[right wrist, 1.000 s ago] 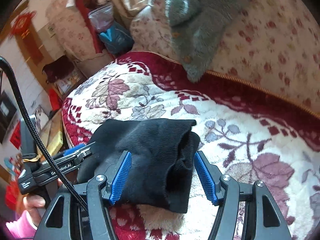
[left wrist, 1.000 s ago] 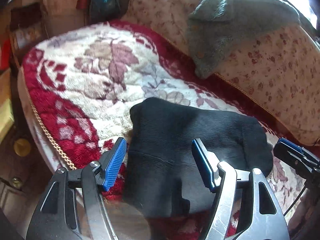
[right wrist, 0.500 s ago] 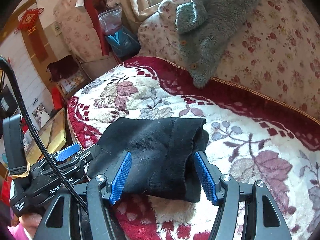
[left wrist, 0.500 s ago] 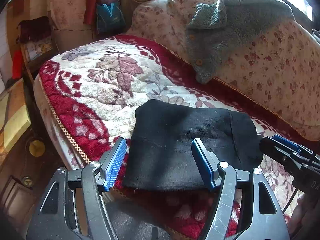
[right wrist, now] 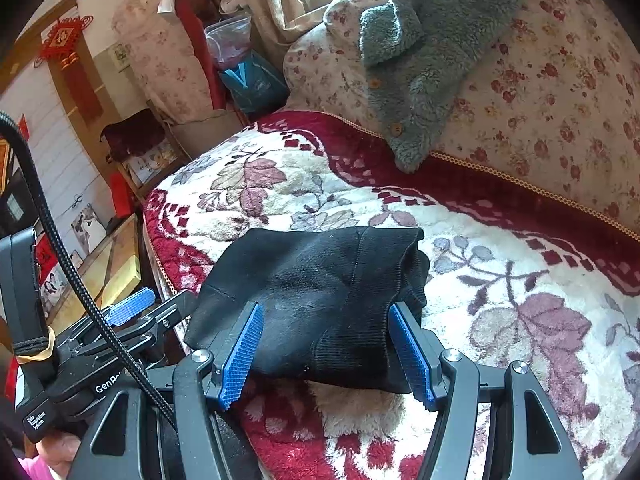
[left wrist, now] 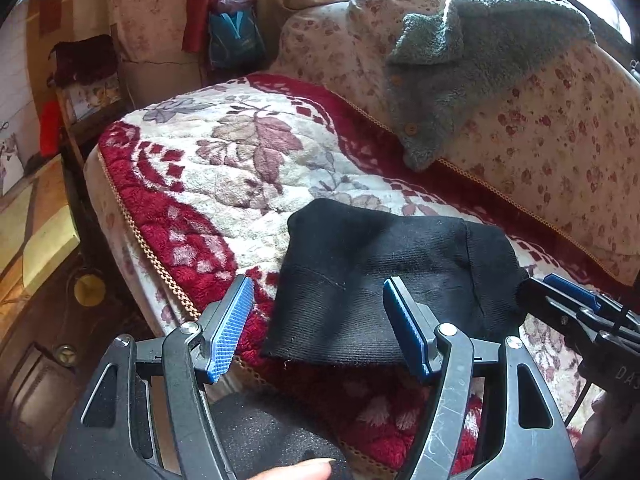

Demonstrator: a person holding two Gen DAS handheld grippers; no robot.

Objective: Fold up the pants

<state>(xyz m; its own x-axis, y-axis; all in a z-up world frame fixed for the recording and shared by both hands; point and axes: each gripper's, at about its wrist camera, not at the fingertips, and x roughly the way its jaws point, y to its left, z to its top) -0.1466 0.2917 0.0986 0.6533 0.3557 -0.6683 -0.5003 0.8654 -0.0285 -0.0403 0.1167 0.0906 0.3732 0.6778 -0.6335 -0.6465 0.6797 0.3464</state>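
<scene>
Both claws hang spread over the sofa seat, gripping nothing. Left claw [left wrist: 316, 320] has its 2 blue pads wide apart, above the near edge of the folded black pants [left wrist: 384, 280], clear of the cloth. Right claw [right wrist: 326, 350] likewise stands released, its pads either side of the bundle's near edge without pinching it. These pants lie in a compact folded bundle on the red-and-cream floral blanket [right wrist: 500, 280], close to the seat's front edge. Behind, a grey fleece jacket [left wrist: 472, 60] is draped over the flowered sofa back [left wrist: 560, 140].
</scene>
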